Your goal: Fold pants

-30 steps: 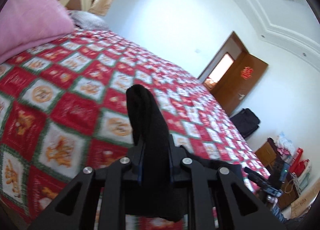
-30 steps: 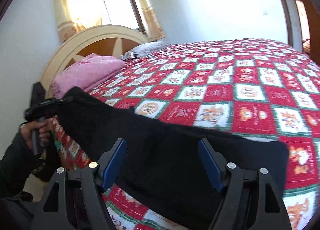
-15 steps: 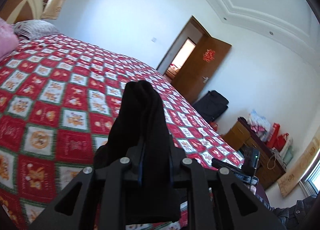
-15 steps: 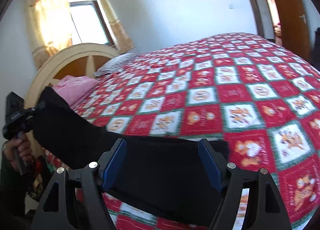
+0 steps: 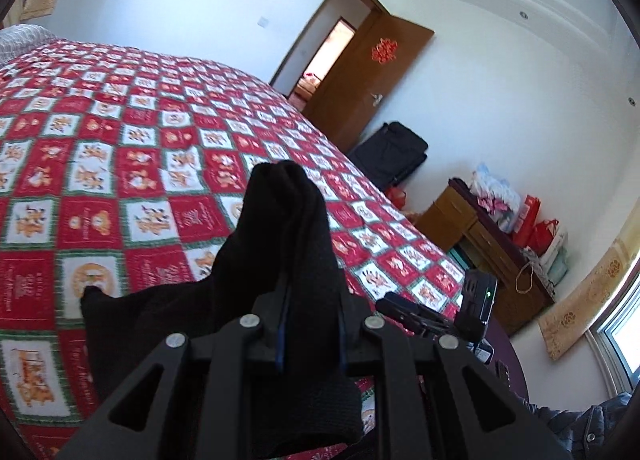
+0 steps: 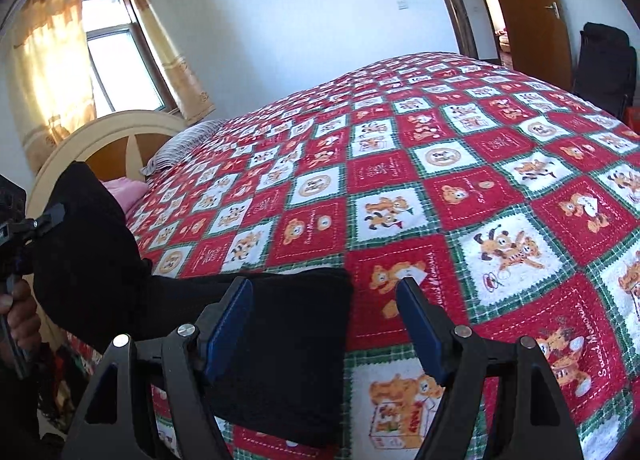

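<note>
My left tongs (image 5: pixel 310 324) were clamped tight on a bunched end of the pants (image 5: pixel 280 260), and the black cloth stood up out of the jaws toward twelve o'clock. I held that end lifted off the bed (image 5: pixel 120 179) so it could be carried over the rest of the garment. At eight o'clock from the grip a loose flap of the pants draped down onto the quilt.

In the right wrist view the same tongs showed at nine o'clock, with my left hand (image 6: pixel 18 316) on the handle and the cloth rising to it from the bed. The remaining pants lay flat near the bed's edge, ending in a square edge at about six o'clock.

My right tongs (image 6: pixel 326 324) were wide open and gripped nothing. The left pad hung over the flat part of the pants, the right pad over bare quilt, so the cloth's edge sat between them. I judged the fold half done, with the lifted end not yet laid down. A slip of the bunched cloth could spoil the fold.
</note>
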`<act>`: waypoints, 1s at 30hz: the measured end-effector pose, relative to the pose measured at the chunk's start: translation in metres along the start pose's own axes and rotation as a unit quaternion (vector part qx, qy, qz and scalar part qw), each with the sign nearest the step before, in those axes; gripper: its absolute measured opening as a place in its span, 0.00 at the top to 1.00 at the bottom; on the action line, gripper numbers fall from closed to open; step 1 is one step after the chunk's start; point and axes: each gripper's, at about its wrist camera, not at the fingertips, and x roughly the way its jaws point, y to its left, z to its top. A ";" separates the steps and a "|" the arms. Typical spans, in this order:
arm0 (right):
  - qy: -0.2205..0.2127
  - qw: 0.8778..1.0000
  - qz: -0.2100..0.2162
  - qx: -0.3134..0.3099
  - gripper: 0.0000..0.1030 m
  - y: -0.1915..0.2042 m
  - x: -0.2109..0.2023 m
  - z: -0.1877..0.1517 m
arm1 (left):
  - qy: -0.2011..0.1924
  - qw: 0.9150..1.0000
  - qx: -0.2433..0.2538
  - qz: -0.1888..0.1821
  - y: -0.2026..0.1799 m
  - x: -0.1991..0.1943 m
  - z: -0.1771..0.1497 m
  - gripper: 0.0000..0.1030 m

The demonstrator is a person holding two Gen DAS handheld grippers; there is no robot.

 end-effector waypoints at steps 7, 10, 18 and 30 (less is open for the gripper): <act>0.004 0.999 -0.013 0.035 0.27 -0.023 0.009 -0.002 | 0.063 0.998 0.022 0.017 -0.026 0.051 -0.011 0.82; 0.008 0.998 -0.015 0.052 0.27 -0.032 0.012 -0.004 | 0.088 0.995 0.029 0.033 -0.028 0.077 -0.020 0.82; 0.021 0.998 -0.013 0.063 0.27 -0.038 0.021 -0.012 | 0.128 0.988 0.054 0.071 -0.034 0.123 -0.050 0.81; 0.004 0.996 0.040 0.079 0.27 -0.038 0.015 -0.009 | 0.061 0.980 0.180 0.057 -0.097 0.073 -0.063 0.37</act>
